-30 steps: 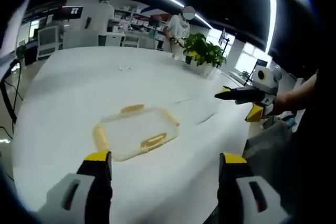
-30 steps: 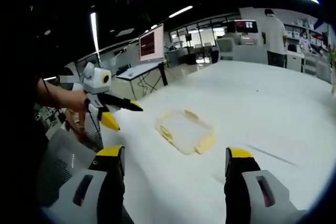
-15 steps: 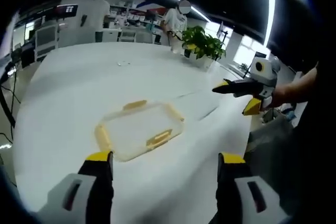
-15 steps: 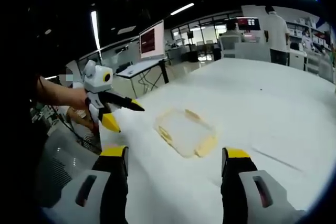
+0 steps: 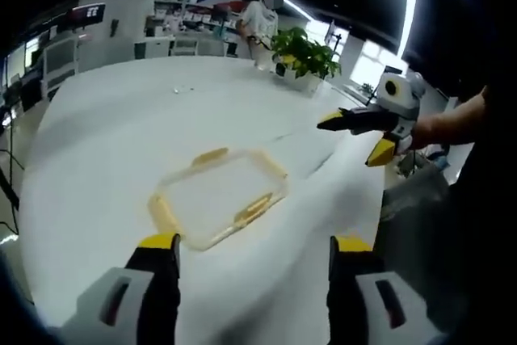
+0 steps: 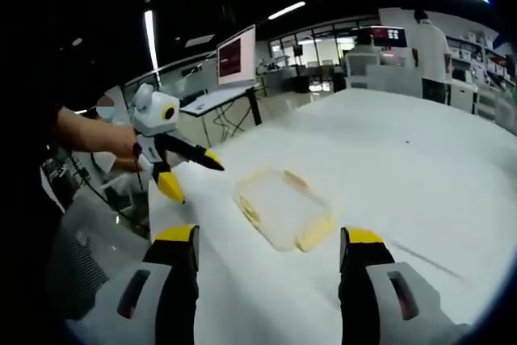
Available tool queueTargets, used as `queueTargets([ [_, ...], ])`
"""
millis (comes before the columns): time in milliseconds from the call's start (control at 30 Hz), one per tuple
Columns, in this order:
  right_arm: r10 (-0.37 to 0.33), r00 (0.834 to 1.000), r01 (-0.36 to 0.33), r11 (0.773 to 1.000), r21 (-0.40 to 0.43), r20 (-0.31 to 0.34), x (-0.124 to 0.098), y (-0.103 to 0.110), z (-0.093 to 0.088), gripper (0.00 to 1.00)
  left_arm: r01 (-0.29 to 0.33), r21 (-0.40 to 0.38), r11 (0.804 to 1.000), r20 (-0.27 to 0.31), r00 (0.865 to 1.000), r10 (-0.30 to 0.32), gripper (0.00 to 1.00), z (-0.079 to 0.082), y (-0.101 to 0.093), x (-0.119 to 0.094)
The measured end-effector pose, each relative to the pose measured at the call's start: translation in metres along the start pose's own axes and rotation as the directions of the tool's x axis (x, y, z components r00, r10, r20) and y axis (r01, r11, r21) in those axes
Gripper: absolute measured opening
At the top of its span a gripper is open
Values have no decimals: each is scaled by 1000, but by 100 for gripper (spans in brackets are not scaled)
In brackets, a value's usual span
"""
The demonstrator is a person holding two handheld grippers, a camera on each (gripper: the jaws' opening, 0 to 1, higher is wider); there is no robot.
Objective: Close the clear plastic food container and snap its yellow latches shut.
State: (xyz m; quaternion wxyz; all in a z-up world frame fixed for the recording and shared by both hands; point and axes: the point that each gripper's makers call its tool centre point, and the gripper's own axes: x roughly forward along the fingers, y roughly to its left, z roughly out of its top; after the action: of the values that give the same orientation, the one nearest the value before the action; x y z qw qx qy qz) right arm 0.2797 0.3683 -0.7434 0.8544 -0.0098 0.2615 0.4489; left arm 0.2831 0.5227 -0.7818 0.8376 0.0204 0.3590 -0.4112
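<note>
My left gripper (image 5: 250,244) is grey and black with yellow tips; my right gripper (image 6: 266,236) has the same colours. The container (image 5: 218,196) is clear plastic with yellow latches (image 5: 255,207), lying on a plain white table (image 5: 121,135). The plant (image 5: 304,52) is green.

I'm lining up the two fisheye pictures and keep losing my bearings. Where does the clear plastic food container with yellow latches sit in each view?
Left gripper view: the clear plastic food container with yellow latches lies left of centre on the white table, ahead of the left gripper.
Right gripper view: it lies near centre, ahead of the right gripper.
Shared landmark: the container itself, flat on the white table.
</note>
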Motion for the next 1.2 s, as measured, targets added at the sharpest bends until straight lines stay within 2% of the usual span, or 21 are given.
queueTargets([
  [267,13,1000,-14,1000,-25,-27,7,-4,-1,66,5,29,1000,-19,1000,-4,73,-1,7,4],
  [367,19,999,-20,1000,-11,-27,10,-7,0,66,9,48,999,-27,1000,-8,73,-1,11,5],
  [700,28,998,-31,998,-57,-56,15,-12,-1,61,4,89,996,-51,999,0,72,2,24,5],
  [833,30,995,-38,996,-87,-92,17,-17,-3,60,8,130,991,-80,997,2,71,0,27,6],
  [1200,36,988,-59,987,-152,-151,25,-28,-5,56,15,188,982,-100,995,3,71,8,39,10],
])
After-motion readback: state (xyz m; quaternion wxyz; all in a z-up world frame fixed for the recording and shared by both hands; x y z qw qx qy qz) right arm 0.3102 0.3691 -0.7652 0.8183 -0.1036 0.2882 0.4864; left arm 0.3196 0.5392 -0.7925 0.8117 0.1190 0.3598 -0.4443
